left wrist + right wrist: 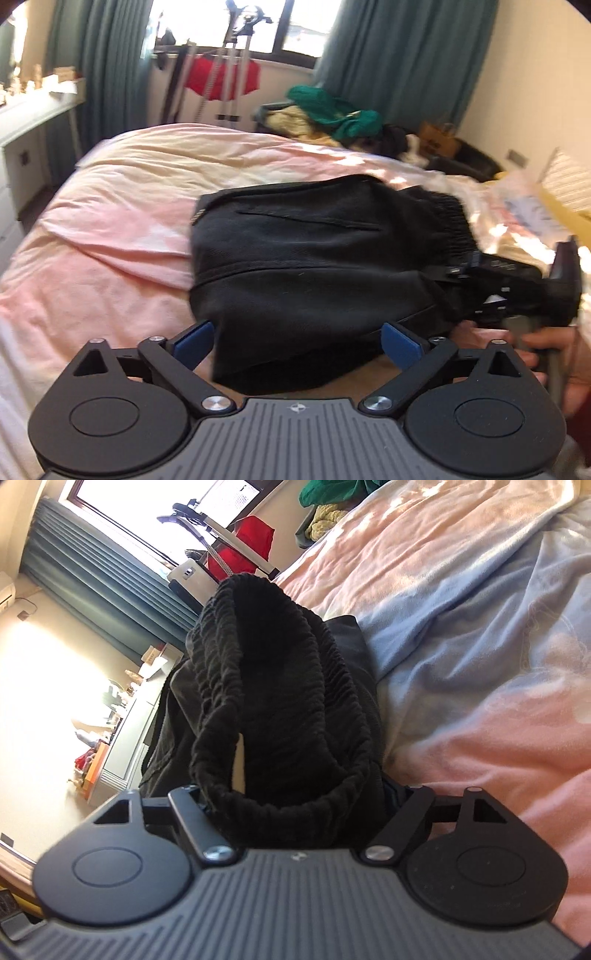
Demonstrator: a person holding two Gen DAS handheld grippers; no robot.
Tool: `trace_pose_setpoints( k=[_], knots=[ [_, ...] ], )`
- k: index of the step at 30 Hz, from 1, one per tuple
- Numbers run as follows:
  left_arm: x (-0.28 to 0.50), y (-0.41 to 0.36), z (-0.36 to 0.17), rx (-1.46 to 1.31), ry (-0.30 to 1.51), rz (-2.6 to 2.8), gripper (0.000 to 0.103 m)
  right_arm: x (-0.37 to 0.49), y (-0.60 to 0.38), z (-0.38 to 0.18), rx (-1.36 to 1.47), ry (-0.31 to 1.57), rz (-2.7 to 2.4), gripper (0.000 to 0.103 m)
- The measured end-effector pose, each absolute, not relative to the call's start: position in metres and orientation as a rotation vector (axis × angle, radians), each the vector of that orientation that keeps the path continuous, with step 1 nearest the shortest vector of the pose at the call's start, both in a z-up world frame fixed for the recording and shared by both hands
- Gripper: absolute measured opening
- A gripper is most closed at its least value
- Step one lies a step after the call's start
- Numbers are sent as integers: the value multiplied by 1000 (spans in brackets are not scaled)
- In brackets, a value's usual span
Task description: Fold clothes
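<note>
A black garment [314, 258] with an elastic waistband [273, 686] lies partly folded on the pink bed cover [110, 229]. My left gripper [297, 345] is open at the garment's near edge; the cloth lies between its blue pads [194, 343] without being pinched. At the right, my right gripper [480, 275] is held by a hand [554, 354] at the waistband end. In the right wrist view the right gripper [295, 805] is shut on the gathered waistband, which stands up in front of the camera and hides the fingertips.
A heap of green and yellow clothes [332, 110] sits beyond the bed's far edge. A drying rack with a red garment [221, 79] stands by the window. A white dresser [22, 125] lines the left wall. Bags [524, 210] lie at the right.
</note>
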State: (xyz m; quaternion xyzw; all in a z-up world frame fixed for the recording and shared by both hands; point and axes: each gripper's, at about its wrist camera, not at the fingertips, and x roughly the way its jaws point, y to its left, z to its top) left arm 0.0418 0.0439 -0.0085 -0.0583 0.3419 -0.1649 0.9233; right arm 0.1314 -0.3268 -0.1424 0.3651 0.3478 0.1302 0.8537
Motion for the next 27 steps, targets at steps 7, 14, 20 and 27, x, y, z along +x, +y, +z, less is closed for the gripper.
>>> trace_pose_setpoints(
  k=[7, 14, 20, 27],
  knots=[
    [85, 82, -15, -372, 740, -277, 103, 127, -326, -138, 747, 727, 267, 72],
    [160, 118, -56, -559, 921, -222, 102, 124, -324, -140, 749, 715, 254, 73],
    [174, 114, -81, -655, 963, -365, 99, 129, -321, -139, 727, 723, 243, 75],
    [162, 93, -72, -495, 886, -340, 66, 127, -317, -132, 691, 715, 230, 70]
  ],
)
